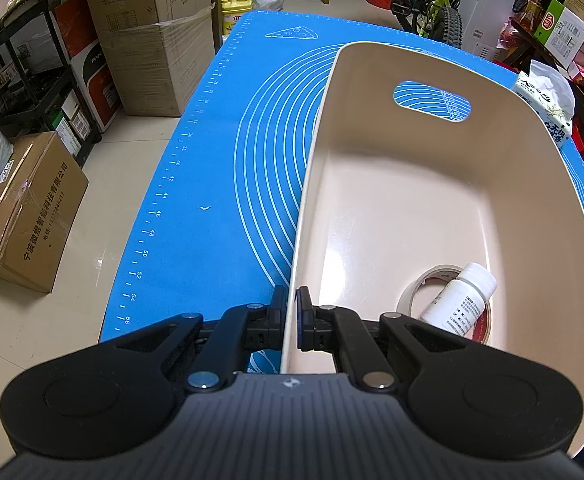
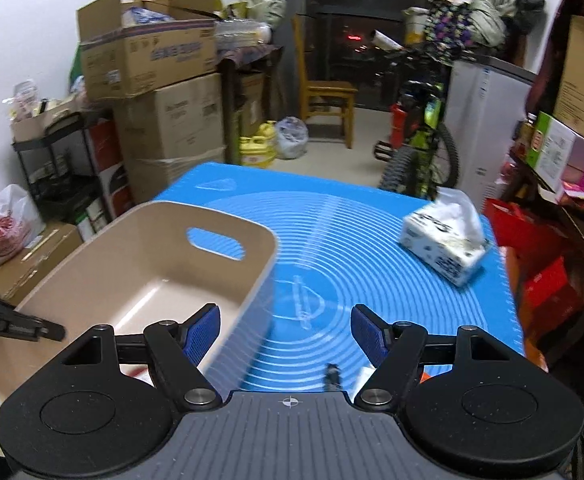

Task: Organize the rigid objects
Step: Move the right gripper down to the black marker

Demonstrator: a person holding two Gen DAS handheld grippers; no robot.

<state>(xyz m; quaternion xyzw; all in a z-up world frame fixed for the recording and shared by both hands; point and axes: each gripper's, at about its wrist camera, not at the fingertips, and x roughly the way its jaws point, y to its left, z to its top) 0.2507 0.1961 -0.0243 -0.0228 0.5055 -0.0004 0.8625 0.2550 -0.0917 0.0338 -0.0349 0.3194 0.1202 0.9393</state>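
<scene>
A beige plastic bin with a handle slot stands on the blue mat. My left gripper is shut on the bin's near left wall, one finger outside and one inside. Inside the bin lie a white bottle and a roll of tape under it. In the right wrist view the bin is at the left, and my right gripper is open and empty above the mat, beside the bin's right wall. Small objects show between its fingers, partly hidden.
A tissue box lies at the mat's far right; it also shows in the left wrist view. Cardboard boxes, a black shelf, a bicycle and a wooden chair surround the table.
</scene>
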